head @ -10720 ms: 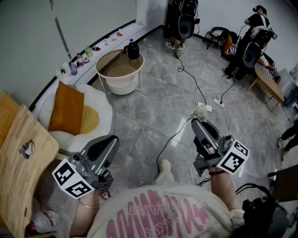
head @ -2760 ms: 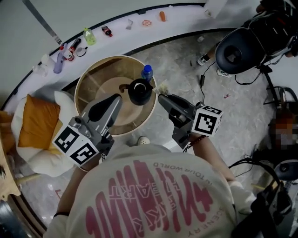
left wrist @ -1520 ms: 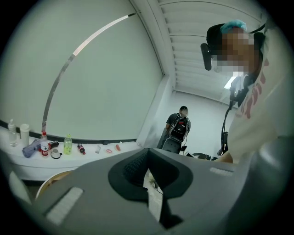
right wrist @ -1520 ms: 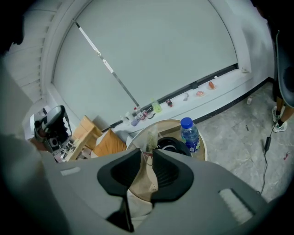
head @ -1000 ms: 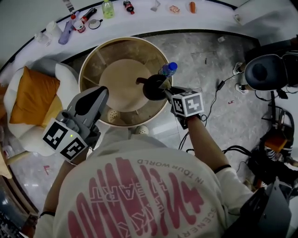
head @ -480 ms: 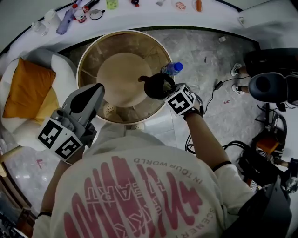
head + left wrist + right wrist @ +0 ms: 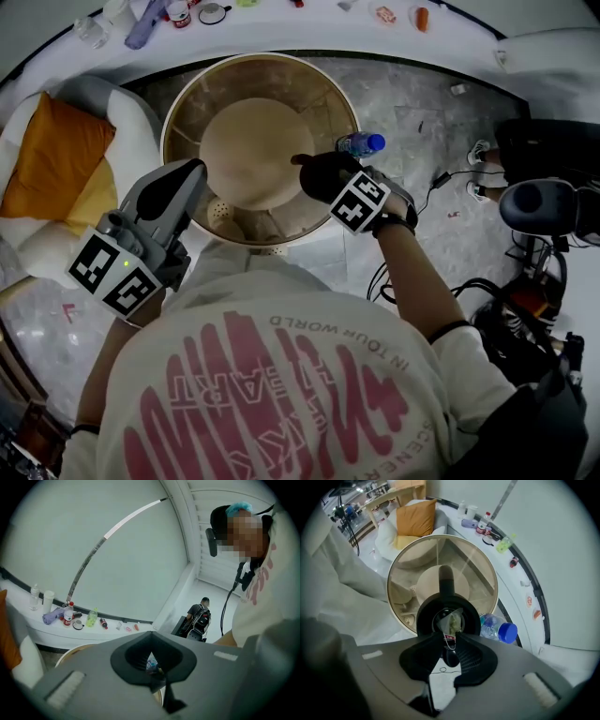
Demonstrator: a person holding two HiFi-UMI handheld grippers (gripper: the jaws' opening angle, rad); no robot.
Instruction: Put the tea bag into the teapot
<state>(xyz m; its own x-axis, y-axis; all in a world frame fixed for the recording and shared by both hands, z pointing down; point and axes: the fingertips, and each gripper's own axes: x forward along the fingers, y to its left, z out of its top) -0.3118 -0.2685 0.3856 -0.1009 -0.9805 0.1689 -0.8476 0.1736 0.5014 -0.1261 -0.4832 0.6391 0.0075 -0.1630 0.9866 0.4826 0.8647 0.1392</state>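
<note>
A black teapot [image 7: 317, 174] [image 7: 425, 616] stands uncovered on the right side of a round glass-topped table [image 7: 178, 103]. My right gripper [image 7: 330, 180] [image 7: 450, 638] hangs right above the pot's mouth. It is shut on the string and tag of a pyramid tea bag [image 7: 452, 620]. The bag dangles in the opening; whether it touches the pot I cannot tell. My left gripper [image 7: 187, 173] [image 7: 157, 674] is held over the table's near left rim, away from the pot, shut and with nothing in it.
A water bottle [image 7: 362, 143] [image 7: 499, 629] with a blue cap lies just right of the teapot. A white chair with an orange cushion [image 7: 52, 155] is to the left. Small bottles [image 7: 68, 614] line the curved white ledge. Cables [image 7: 441, 169] cross the floor at right.
The right gripper with the tea bag has moved from the teapot's right side to above its mouth. The left gripper has barely shifted.
</note>
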